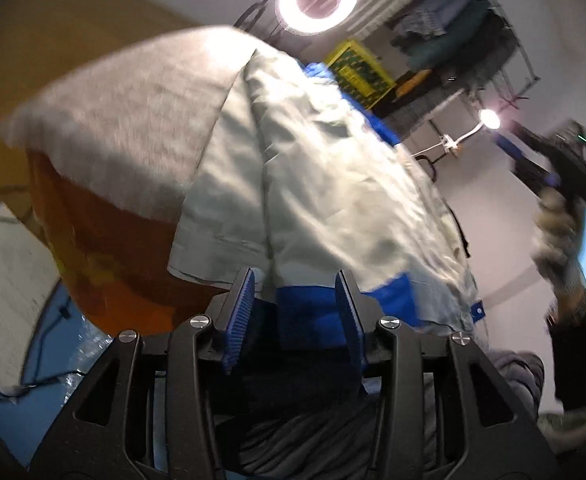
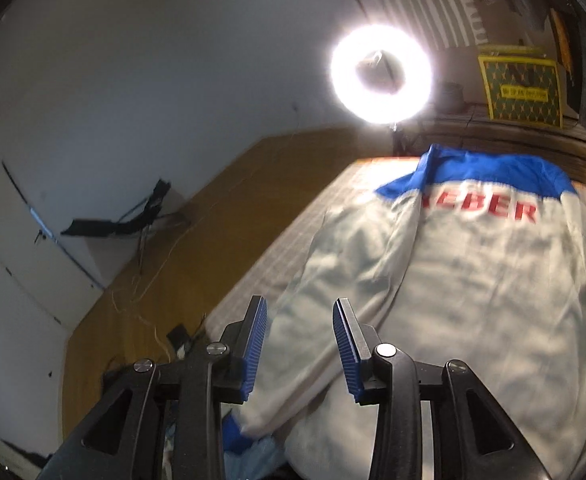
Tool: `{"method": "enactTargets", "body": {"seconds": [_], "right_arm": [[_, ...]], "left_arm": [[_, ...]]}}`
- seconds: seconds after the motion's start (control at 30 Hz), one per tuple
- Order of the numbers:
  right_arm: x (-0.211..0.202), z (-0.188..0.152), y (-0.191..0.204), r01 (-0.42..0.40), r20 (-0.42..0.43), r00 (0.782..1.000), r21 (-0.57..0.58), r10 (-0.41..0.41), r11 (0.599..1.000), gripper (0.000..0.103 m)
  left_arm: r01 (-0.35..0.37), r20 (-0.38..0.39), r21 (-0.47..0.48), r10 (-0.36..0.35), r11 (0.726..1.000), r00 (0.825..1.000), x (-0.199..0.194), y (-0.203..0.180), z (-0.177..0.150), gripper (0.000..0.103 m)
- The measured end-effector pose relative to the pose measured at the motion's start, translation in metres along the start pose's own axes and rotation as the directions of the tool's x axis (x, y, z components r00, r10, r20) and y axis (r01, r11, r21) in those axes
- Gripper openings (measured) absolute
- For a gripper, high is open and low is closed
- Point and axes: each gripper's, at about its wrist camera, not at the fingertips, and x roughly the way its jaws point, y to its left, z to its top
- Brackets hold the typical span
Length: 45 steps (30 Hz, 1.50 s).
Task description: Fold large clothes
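Jacket (image 2: 473,280), pale grey with blue collar and blue hem, lies back-up on the desk (image 1: 105,120), red lettering across the shoulders. In the right wrist view it fills the area from 12 to 5 o'clock, collar at 12. In the left wrist view it runs from centre toward 1 o'clock, the blue hem band at 6 o'clock, nearest the camera.

Left hand-held gripper (image 1: 299,312): jaws apart, blue pads not pressing on anything. The blue hem sits between the jaws, apparently loose. Nothing is gripped.

Right hand-held gripper (image 2: 299,344): jaws apart and empty, above the left side of the garment, a sleeve (image 2: 349,264) running beneath. The right gripper also appears, blurred, at 3 o'clock in the left wrist view.

Findings on risk:
- The hem hangs over the near desk edge. In my judgement the fabric can slide off under its own weight, since neither gripper restrains it.
- Closing the left jaws on one layer only would drag the top cloth and wrinkle the panel beneath.
- The sleeve lies creased along the body. Folding over it uncorrected would likely lock in a bulge and skew the fold line.
- Both views are blurred, so exact pad-to-cloth contact cannot be confirmed.
- A ring lamp (image 2: 381,74) stands beyond the collar; a wide sweep of cloth could strike it.
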Motion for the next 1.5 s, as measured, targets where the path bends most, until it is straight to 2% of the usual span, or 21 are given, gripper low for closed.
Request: {"method": "enactTargets", "body": {"seconds": [0.17, 0.3, 0.37, 0.43, 0.53, 0.6, 0.67, 0.7, 0.73, 0.87, 0.93, 0.97, 1.07, 1.13, 1.2, 1.23, 1.27, 1.4, 1.5], "right_arm": [[0.025, -0.034, 0.010, 0.024, -0.110, 0.994, -0.012, -0.025, 1.000, 0.038], [0.065, -0.054, 0.005, 0.014, -0.223, 0.975, 0.020, -0.009, 1.000, 0.044], [0.085, -0.065, 0.002, 0.050, -0.270, 0.962, 0.021, -0.043, 0.999, 0.048], [0.110, -0.077, -0.006, 0.051, -0.334, 0.942, 0.050, -0.032, 0.997, 0.049], [0.138, -0.093, -0.016, 0.061, -0.405, 0.914, 0.096, -0.017, 0.994, 0.048], [0.155, -0.105, -0.023, 0.054, -0.441, 0.898, 0.141, 0.014, 0.988, 0.043], [0.165, -0.112, -0.024, 0.044, -0.460, 0.887, 0.163, 0.037, 0.986, 0.017], [0.169, -0.116, -0.022, 0.050, -0.466, 0.884, 0.159, 0.031, 0.986, 0.010], [0.170, -0.116, -0.020, 0.046, -0.462, 0.887, 0.154, 0.031, 0.987, 0.001], [0.156, -0.098, 0.006, -0.036, -0.349, 0.934, 0.124, 0.077, 0.992, 0.000], [0.154, -0.095, 0.016, -0.040, -0.343, 0.937, 0.082, 0.066, 0.996, 0.000], [0.157, -0.097, 0.020, -0.021, -0.360, 0.932, 0.048, 0.037, 0.999, 0.000], [0.176, -0.114, 0.022, 0.081, -0.460, 0.881, -0.083, -0.110, 0.993, 0.000], [0.175, -0.115, 0.022, 0.078, -0.466, 0.875, -0.127, -0.129, 0.989, 0.003], [0.168, -0.106, 0.021, 0.072, -0.442, 0.888, -0.132, -0.124, 0.989, 0.011], [0.164, -0.101, 0.020, 0.070, -0.429, 0.895, -0.127, -0.118, 0.989, 0.023], [0.159, -0.095, 0.019, 0.076, -0.409, 0.905, -0.124, -0.121, 0.989, 0.026], [0.146, -0.076, 0.018, 0.066, -0.320, 0.942, -0.109, -0.097, 0.992, 0.026], [0.158, -0.068, 0.020, 0.107, -0.294, 0.946, -0.123, -0.139, 0.987, 0.026]], "left_arm": [[0.097, -0.069, -0.124, -0.106, 0.987, 0.992, 0.039, 0.019, -0.009, 0.042], [0.170, -0.067, -0.231, -0.190, 0.958, 0.980, 0.051, 0.029, -0.015, 0.042], [0.187, -0.057, -0.244, -0.207, 0.951, 0.977, 0.052, 0.029, -0.017, 0.035], [0.182, -0.051, -0.230, -0.199, 0.956, 0.979, 0.051, 0.025, -0.016, 0.013], [0.159, -0.024, -0.194, -0.167, 0.968, 0.986, 0.046, 0.016, -0.011, 0.006], [0.123, 0.010, -0.156, -0.123, 0.980, 0.992, 0.036, 0.009, -0.006, 0.005], [0.082, 0.040, -0.123, -0.077, 0.989, 0.996, 0.024, 0.003, -0.001, 0.004], [0.059, 0.056, -0.099, -0.053, 0.993, 0.997, 0.015, -0.002, 0.003, 0.004], [0.040, 0.066, -0.079, -0.034, 0.996, 0.997, 0.008, -0.005, 0.007, 0.004], [-0.035, 0.155, 0.021, 0.031, 0.999, 0.987, -0.029, -0.024, 0.024, 0.004], [-0.065, 0.167, 0.036, 0.058, 0.997, 0.984, -0.029, -0.023, 0.021, 0.004], [-0.078, 0.145, 0.024, 0.074, 0.997, 0.987, -0.023, -0.015, 0.015, 0.003], [-0.096, 0.049, -0.050, 0.099, 0.994, 0.994, 0.007, 0.014, -0.006, 0.003], [-0.135, 0.037, -0.060, 0.138, 0.989, 0.990, 0.019, 0.025, -0.014, 0.004], [-0.115, 0.041, -0.113, 0.120, 0.987, 0.992, 0.023, 0.036, -0.013, 0.004], [-0.107, 0.046, -0.130, 0.114, 0.986, 0.992, 0.022, 0.038, -0.013, 0.004], [-0.109, 0.054, -0.124, 0.117, 0.986, 0.992, 0.020, 0.037, -0.012, 0.004], [-0.123, 0.078, -0.061, 0.127, 0.991, 0.989, 0.007, 0.026, -0.011, 0.004], [-0.131, 0.091, -0.049, 0.135, 0.990, 0.987, -0.004, 0.018, -0.012, 0.004]]}}
